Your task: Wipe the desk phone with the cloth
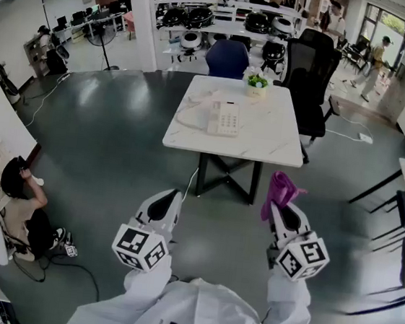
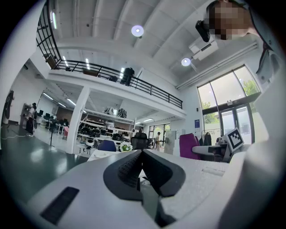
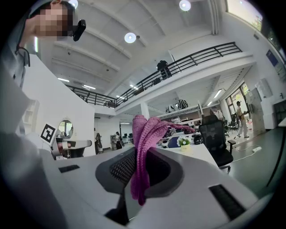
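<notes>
1. Two tongs hang well short of the counter (image 1: 278, 137): the left tongs (image 1: 172, 196) have their jaws pressed together on nothing, the right tongs (image 1: 282, 207) are clamped on the purple cloth (image 1: 279, 190), which stands in a bunch above the tips
2. The white desk phone (image 1: 224, 119) lies near the counter's middle, well apart from both tongs, so the step in hand looks like the approach
3. Lead with the loose cloth end, so fabric rather than plastic meets the keypad
4. Bracing the phone with the empty left tongs would likely keep it from sliding toward the potted plant (image 1: 257, 81)
</notes>
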### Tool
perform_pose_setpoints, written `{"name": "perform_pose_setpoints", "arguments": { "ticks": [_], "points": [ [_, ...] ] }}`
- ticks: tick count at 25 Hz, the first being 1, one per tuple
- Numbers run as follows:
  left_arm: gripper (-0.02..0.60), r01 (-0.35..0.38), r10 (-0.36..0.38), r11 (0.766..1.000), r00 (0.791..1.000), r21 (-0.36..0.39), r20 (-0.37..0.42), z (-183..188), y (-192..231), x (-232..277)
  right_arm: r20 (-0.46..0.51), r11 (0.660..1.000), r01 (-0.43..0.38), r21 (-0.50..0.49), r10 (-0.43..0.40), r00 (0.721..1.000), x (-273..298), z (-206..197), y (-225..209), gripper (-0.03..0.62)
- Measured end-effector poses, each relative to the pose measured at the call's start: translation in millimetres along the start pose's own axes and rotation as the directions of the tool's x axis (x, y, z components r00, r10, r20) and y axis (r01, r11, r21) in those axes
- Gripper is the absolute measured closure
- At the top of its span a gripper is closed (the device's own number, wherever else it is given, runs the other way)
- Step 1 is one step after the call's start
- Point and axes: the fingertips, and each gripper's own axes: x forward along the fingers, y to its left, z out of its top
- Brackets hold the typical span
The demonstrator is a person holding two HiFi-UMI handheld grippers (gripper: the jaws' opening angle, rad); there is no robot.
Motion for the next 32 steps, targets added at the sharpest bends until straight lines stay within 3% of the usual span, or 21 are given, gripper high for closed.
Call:
{"name": "perform_pose_setpoints", "arguments": {
  "ticks": [16, 24, 32],
  "points": [
    [0.584, -0.016, 0.016, 1.0, 1.0, 0.0, 0.002, -13.4, -39.7, 9.6, -0.003, 0.999, -0.041, -0.013, 0.041, 0.999, -14.0, -1.3, -24.9, 0.556],
    [0.584, -0.058, 0.058, 0.998, 0.998, 0.002, -0.015, -19.6, -27.7, 11.1, 0.004, 0.997, -0.077, 0.022, 0.077, 0.997, 1.7, -8.2, -31.5, 0.556],
    [0.584, -0.064, 0.064, 0.998, 0.998, -0.002, -0.029, -24.7, 4.0, 44.2, -0.015, 0.996, -0.082, 0.037, 0.083, 0.996, 44.2, -17.4, -47.0, 0.557]
  ]
}}
